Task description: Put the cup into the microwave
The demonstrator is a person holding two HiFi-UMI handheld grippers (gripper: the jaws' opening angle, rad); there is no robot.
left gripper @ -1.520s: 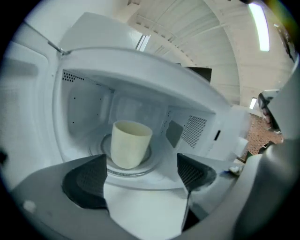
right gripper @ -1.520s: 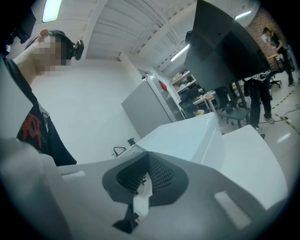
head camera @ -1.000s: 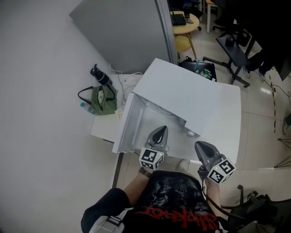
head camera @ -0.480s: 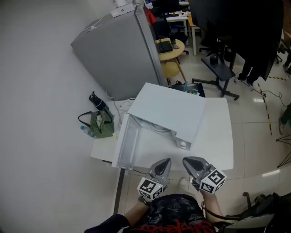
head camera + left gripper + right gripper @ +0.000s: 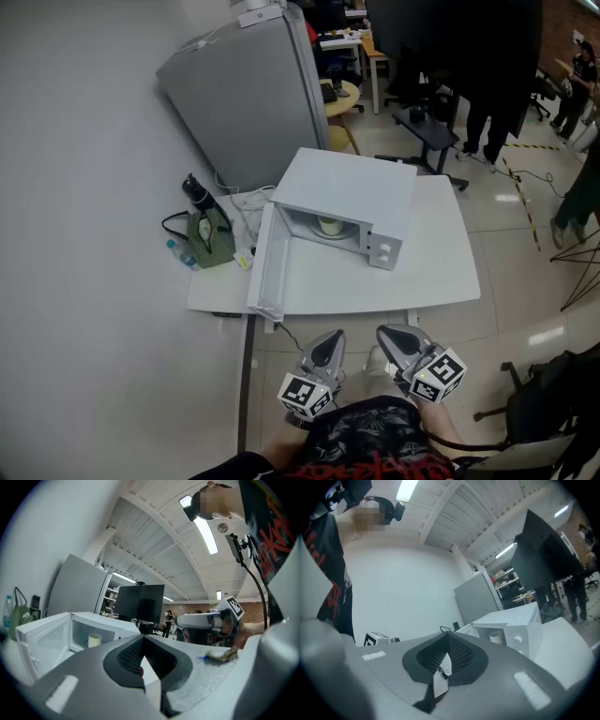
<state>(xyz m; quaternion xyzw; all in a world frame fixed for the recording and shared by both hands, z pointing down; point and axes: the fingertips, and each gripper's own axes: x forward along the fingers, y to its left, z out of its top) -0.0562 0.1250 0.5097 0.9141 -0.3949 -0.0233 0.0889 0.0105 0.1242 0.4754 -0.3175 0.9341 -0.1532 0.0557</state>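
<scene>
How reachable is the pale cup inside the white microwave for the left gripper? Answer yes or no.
Probably not: the left gripper hangs shut off the near edge of the white table, far from the cup. The microwave door stands open, unblocked.

Cup inside microwave on table; bag left of microwave, fridge behind.

An office: fridge at eleven o'clock, microwave on a white table, desks and screen at one o'clock.
</scene>
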